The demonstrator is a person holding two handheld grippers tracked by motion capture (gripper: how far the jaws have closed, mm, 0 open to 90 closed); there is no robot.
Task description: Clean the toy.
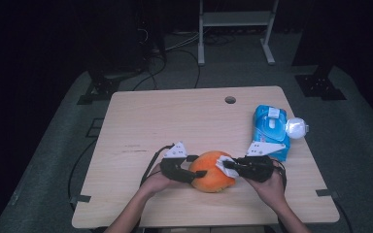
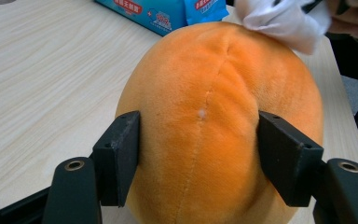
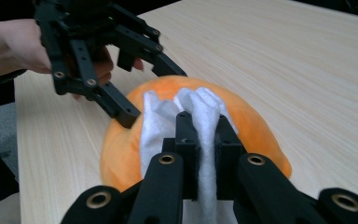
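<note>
Dim, dark surroundings; evenly lit table [image 1: 150,116]; soft, slightly blurred close-ups.

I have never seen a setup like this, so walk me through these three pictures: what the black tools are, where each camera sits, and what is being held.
A person sits at a light wooden table with a hand-held black claw in each hand. One camera looks down from above; the other two ride on the claws and look along their jaws. The left claw grips a round orange plush toy by its sides. The right claw is shut on a white wipe that touches the top of the toy. A blue pack of wet wipes lies behind, with a small white ball-shaped thing beside it.
</note>
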